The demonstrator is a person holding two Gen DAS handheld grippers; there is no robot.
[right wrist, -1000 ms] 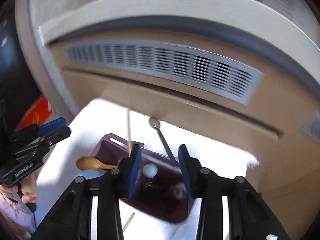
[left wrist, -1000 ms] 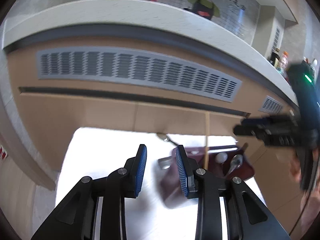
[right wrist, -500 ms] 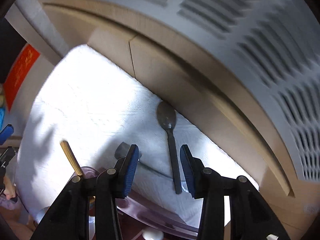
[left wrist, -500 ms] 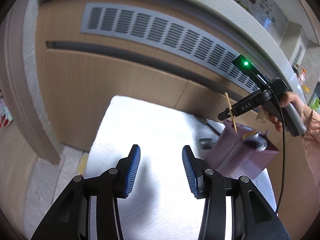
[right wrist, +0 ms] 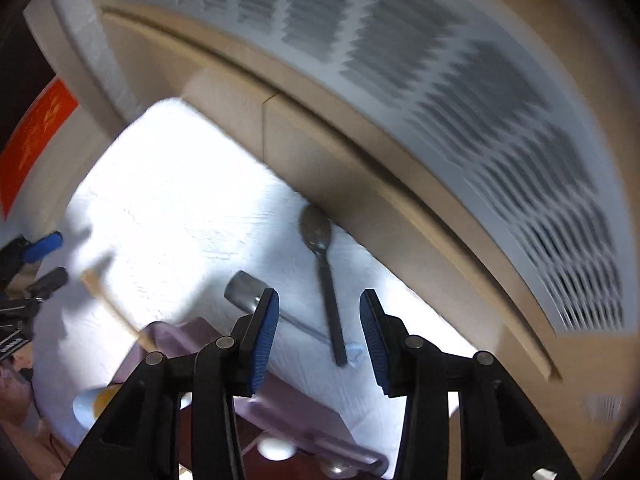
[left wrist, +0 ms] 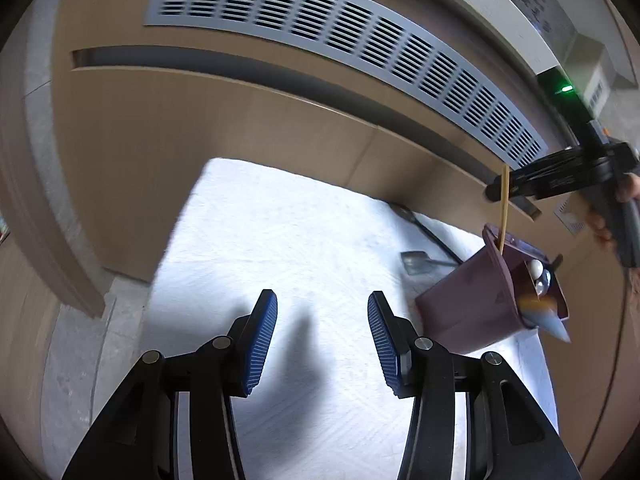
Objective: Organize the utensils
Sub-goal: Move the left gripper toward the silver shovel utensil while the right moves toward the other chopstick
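A purple utensil holder (left wrist: 476,304) stands on the white cloth (left wrist: 280,240) at the right, with a chopstick (left wrist: 504,208) sticking up from it and several spoons inside. Behind it lie a dark spoon (right wrist: 320,240) and a metal scoop (right wrist: 244,292). My right gripper (right wrist: 319,332) hangs open above the holder's far rim (right wrist: 288,400). The dark spoon's handle lies on the cloth below the gap between its fingers, not gripped. My left gripper (left wrist: 322,344) is open over bare cloth, left of the holder, with nothing between its jaws.
A wooden cabinet front with a grey vent grille (left wrist: 360,40) runs close behind the cloth's far edge. The right gripper's body (left wrist: 560,180) and a hand show at the right of the left wrist view. The left gripper's tips (right wrist: 36,248) sit at the right view's left edge.
My left gripper sank toward the cloth, drew away leftward from the holder and widened its jaws. My right gripper tipped downward and moved beyond the holder, over the dark spoon.
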